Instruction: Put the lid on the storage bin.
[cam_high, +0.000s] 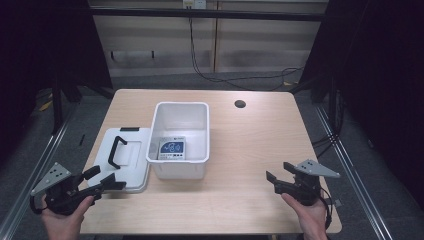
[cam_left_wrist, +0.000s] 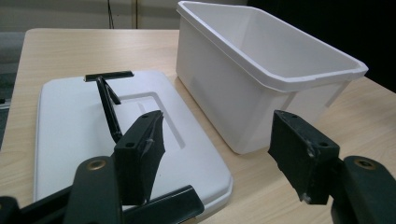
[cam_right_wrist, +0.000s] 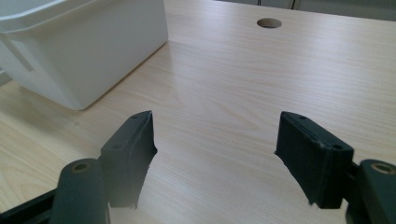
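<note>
Near the middle of the wooden table (cam_high: 250, 145) sits a white plastic bin (cam_high: 180, 134) with a small blue-and-white packet (cam_high: 172, 149) lying on its floor, and its white lid (cam_high: 122, 160) – black handle up – lies flat touching the bin's left side. At the near left corner the left gripper (cam_high: 109, 181) hovers over the lid's near edge, jaws spread wide with nothing between them, the bin just beyond. Over on the near right, the right gripper (cam_high: 278, 176) is spread apart too – only bare tabletop between its jaws, well apart from the bin.
</note>
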